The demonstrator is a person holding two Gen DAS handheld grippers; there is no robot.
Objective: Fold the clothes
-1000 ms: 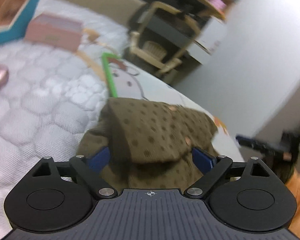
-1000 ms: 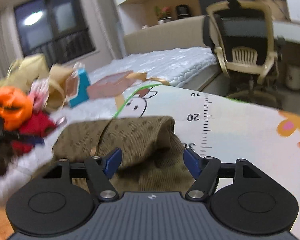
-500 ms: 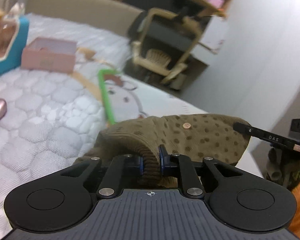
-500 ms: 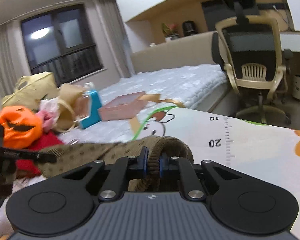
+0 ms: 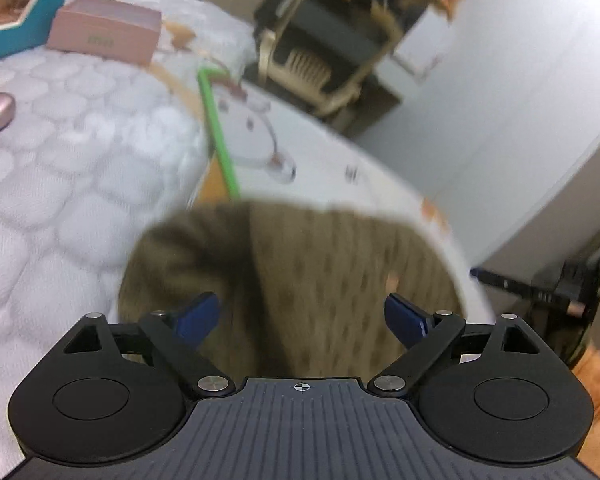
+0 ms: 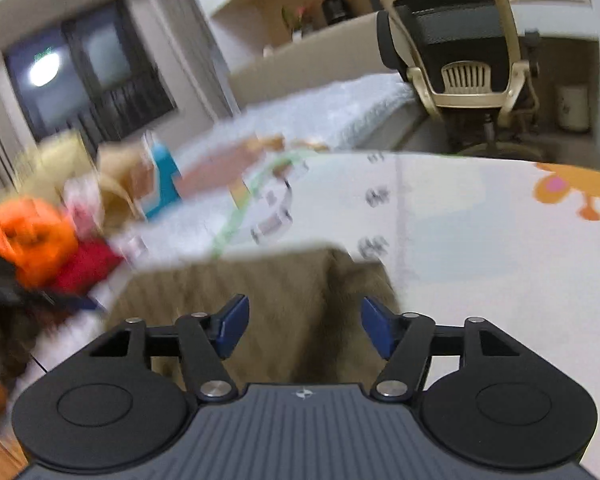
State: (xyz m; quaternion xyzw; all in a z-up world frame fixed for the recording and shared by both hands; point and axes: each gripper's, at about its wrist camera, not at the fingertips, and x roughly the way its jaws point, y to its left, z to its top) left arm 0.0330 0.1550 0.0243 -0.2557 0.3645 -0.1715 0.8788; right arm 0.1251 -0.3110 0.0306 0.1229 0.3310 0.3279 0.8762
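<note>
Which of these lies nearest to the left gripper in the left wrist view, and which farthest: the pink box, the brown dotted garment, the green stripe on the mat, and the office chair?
From the left gripper:
1. Brown dotted garment, right under the open fingers.
2. Green stripe, just beyond it, slightly left.
3. Pink box, far left on the white quilt.
4. Office chair, beyond the bed edge; its rank against the box is too close to call.

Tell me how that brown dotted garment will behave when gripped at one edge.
The brown dotted garment lies in soft folds, so it will likely droop. Its ribbed, corduroy-like weave looks thick, probably grippy rather than slippery. Unlikely to roll.
</note>
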